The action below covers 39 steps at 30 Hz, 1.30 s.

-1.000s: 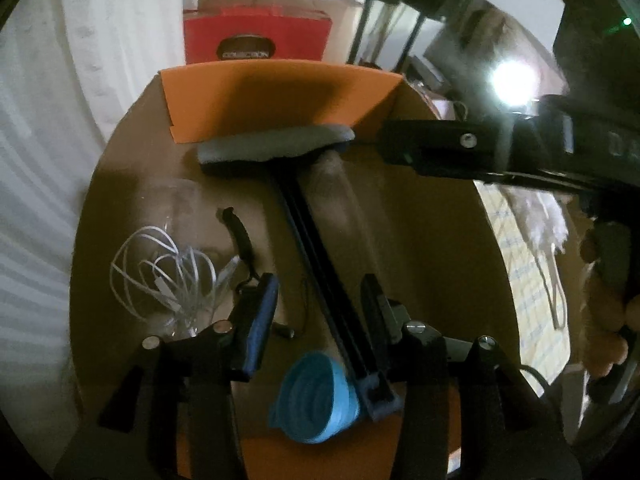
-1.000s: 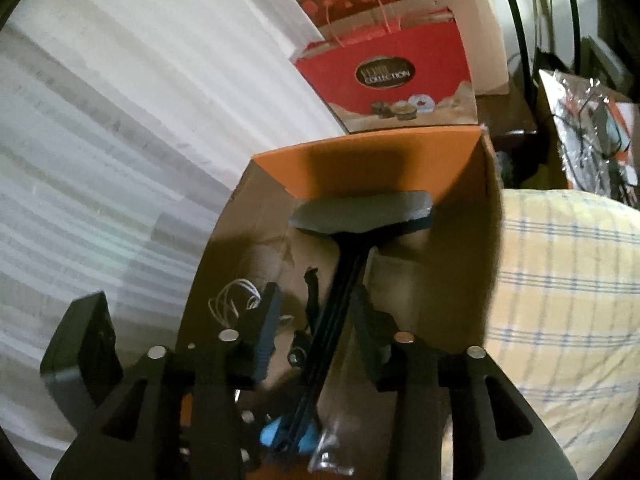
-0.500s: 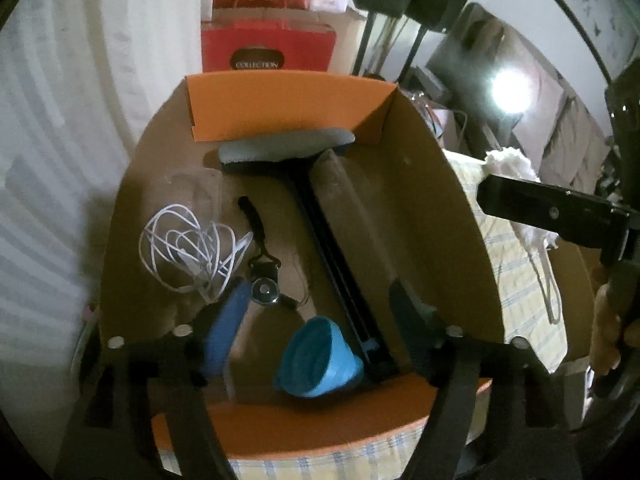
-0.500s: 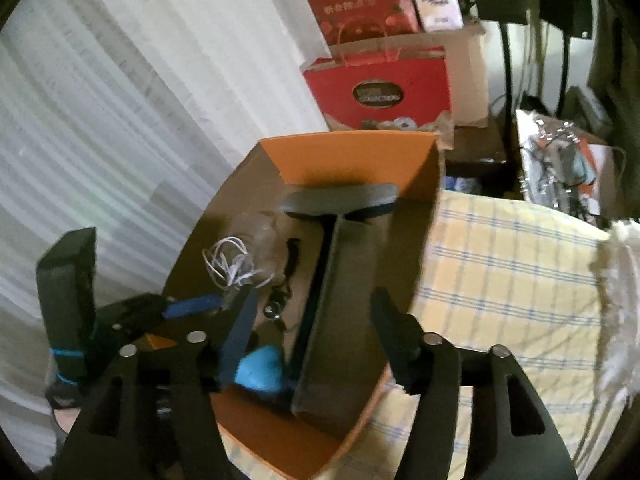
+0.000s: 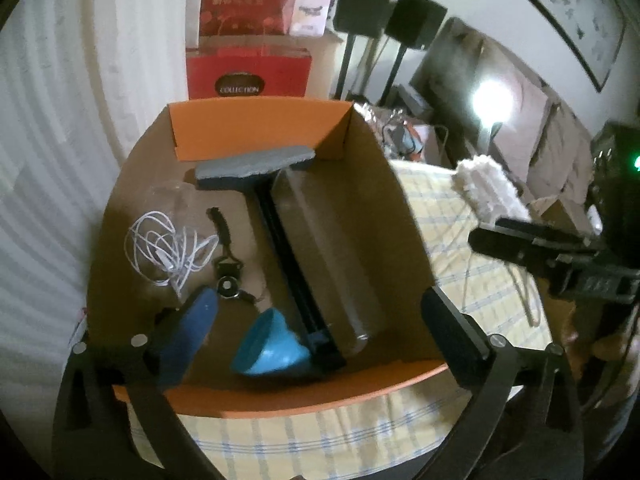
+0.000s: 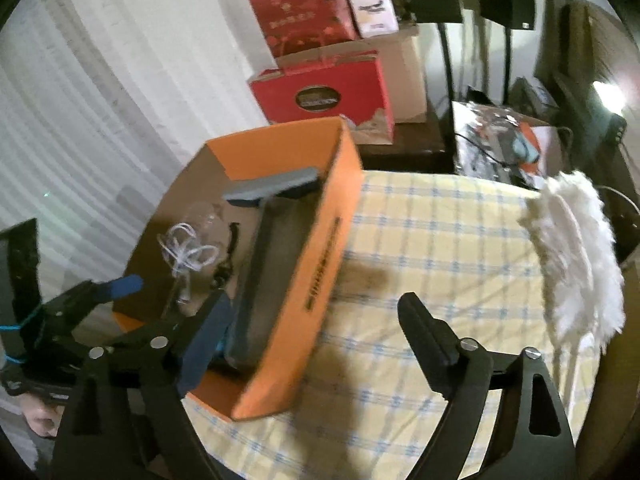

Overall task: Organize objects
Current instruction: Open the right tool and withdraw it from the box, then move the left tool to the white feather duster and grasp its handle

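Inside the orange cardboard box (image 5: pixel 256 136) lies a long black squeegee (image 5: pixel 280 216).

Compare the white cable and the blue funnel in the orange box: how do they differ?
The white cable is thin and loosely coiled; the blue funnel is a solid cone lying on its side. The cable lies left of the squeegee handle; the funnel lies against the handle's near end. Both rest inside the orange box.

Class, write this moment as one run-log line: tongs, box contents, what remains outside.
left tongs: open, empty | right tongs: open, empty | orange box: squeegee, blue funnel, white cable | outside: white duster
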Each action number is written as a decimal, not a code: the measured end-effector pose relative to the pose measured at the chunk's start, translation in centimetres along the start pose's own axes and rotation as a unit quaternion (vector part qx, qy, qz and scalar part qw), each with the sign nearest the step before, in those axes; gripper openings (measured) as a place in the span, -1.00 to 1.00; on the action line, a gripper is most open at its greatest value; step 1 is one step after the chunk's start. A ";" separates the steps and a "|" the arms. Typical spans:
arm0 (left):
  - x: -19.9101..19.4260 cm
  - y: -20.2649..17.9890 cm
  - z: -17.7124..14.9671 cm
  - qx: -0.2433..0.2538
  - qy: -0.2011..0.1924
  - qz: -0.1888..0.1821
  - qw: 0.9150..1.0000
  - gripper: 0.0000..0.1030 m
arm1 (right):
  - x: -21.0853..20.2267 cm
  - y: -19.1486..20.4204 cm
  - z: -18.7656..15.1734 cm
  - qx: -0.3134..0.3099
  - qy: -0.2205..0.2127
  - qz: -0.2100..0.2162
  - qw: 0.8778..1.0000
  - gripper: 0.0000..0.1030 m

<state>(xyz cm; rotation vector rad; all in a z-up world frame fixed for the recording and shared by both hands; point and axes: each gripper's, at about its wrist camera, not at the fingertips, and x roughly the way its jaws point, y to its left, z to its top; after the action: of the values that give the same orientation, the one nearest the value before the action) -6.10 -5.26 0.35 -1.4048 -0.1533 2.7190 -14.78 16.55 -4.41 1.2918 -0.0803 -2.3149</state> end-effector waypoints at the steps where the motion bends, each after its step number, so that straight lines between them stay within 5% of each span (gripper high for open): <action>1: -0.1 -0.2 0.0 -0.001 -0.003 -0.002 1.000 0.98 | -0.2 -0.4 -0.4 0.001 -0.001 -0.009 1.000 0.82; 6: -0.5 -1.7 0.0 0.012 -0.009 0.004 1.000 0.98 | -1.1 -1.6 -1.6 0.006 -0.001 -0.024 1.000 0.98; 39: 1.3 -10.9 -2.6 0.066 0.000 -0.048 0.997 0.99 | -6.4 -7.7 -7.7 0.029 -0.035 -0.136 0.990 0.99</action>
<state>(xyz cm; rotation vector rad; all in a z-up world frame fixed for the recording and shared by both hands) -4.53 5.82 -0.84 -1.3257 -0.0387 2.5995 -8.68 27.55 -5.74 1.3188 0.0068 -2.6072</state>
